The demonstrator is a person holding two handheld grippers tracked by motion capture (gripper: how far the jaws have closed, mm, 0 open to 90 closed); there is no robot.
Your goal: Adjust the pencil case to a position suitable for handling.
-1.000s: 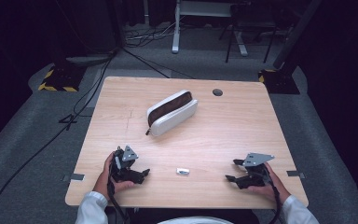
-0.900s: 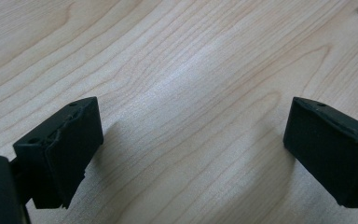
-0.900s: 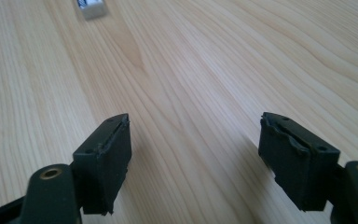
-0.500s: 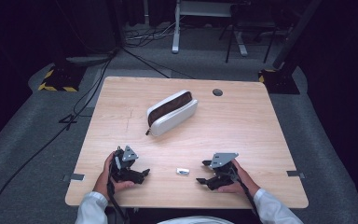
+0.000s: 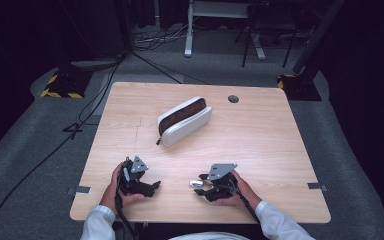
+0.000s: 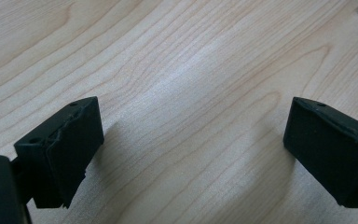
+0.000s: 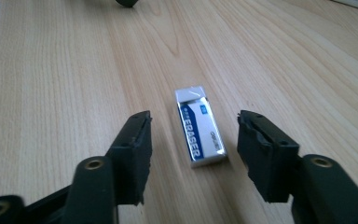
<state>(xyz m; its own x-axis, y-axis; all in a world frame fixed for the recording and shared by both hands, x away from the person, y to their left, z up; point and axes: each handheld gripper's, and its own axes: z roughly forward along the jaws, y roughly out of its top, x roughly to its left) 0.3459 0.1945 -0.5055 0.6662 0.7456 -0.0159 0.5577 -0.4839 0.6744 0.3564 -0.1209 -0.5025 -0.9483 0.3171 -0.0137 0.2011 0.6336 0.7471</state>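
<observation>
The eraser point(image 7: 200, 126) is white, its sleeve blue with white lettering. The pencil case point(image 5: 184, 120) is white outside, dark brown inside. The table point(image 5: 260, 140) is pale wood-grain. Both grippers' jaws are black.

A fixed camera above the near edge looks forward and down across the whole table point(image 5: 260, 130); the right gripper view skims the wood close over the eraser point(image 7: 200, 127), also seen from above point(image 5: 196, 183); the left gripper view hugs bare tabletop.
</observation>
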